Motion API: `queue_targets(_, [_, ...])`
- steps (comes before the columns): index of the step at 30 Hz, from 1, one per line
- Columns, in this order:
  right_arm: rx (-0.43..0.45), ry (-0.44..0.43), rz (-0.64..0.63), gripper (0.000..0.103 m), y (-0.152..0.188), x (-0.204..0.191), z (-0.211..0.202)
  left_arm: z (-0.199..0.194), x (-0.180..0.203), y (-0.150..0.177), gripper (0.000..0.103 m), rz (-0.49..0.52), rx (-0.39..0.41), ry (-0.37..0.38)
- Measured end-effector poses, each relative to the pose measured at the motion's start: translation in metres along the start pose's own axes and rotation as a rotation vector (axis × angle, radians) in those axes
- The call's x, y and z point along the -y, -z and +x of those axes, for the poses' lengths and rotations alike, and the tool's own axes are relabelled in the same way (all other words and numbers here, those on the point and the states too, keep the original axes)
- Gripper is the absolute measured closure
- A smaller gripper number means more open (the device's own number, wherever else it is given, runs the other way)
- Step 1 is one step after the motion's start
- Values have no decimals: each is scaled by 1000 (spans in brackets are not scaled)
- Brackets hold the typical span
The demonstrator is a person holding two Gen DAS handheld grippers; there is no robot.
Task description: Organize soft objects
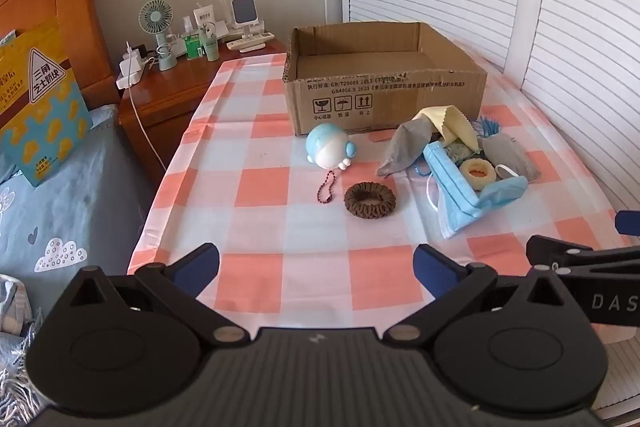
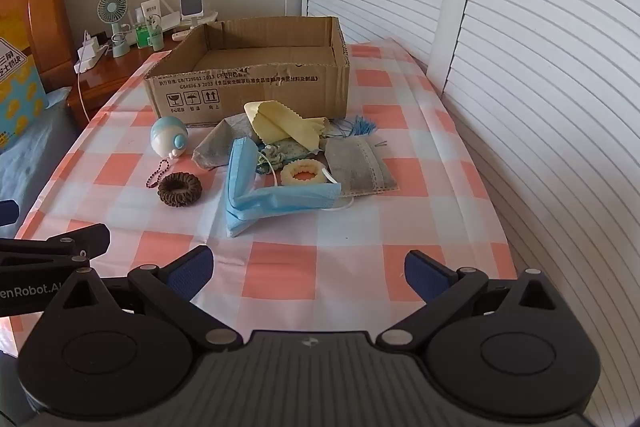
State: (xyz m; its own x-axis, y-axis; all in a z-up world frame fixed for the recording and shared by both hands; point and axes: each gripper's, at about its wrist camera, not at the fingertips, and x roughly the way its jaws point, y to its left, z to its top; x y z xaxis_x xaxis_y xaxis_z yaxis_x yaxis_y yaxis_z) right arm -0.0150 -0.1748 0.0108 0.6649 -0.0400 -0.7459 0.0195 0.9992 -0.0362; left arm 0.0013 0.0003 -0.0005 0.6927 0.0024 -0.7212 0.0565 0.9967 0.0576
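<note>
An open cardboard box (image 1: pixel 384 83) (image 2: pixel 248 83) stands at the far side of the checked tablecloth (image 1: pixel 280 227) (image 2: pixel 304 267). In front of it lies a heap of soft things: a blue face mask (image 1: pixel 464 187) (image 2: pixel 256 199), a yellow cloth (image 1: pixel 452 127) (image 2: pixel 280 125), grey masks (image 1: pixel 404 147) (image 2: pixel 358 167) and a cream scrunchie (image 1: pixel 477 171) (image 2: pixel 303 175). A brown scrunchie (image 1: pixel 370 200) (image 2: pixel 179 189) and a blue-and-white toy on a bead chain (image 1: pixel 330 149) (image 2: pixel 169 138) lie to the left. My left gripper (image 1: pixel 318 267) and right gripper (image 2: pixel 308 273) hover open and empty over the near cloth.
A wooden nightstand (image 1: pixel 168 87) (image 2: pixel 116 67) at back left carries a small fan (image 1: pixel 156 19), bottles and chargers. A bed with blue bedding (image 1: pixel 60 195) flanks the table's left. White louvred doors (image 1: pixel 520 7) (image 2: pixel 520 47) run along the right.
</note>
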Motion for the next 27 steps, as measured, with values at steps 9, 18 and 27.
queue_targets(9, [2, 3, 2, 0, 0, 0, -1, 3, -7, 0, 1, 2, 9, 7])
queue_targets(18, [3, 1, 3, 0, 1, 0, -1, -1, 1, 0, 1, -2, 9, 3])
queue_targets(27, [4, 2, 3, 0, 0, 0, -2, -1, 1, 1, 1, -3, 9, 3])
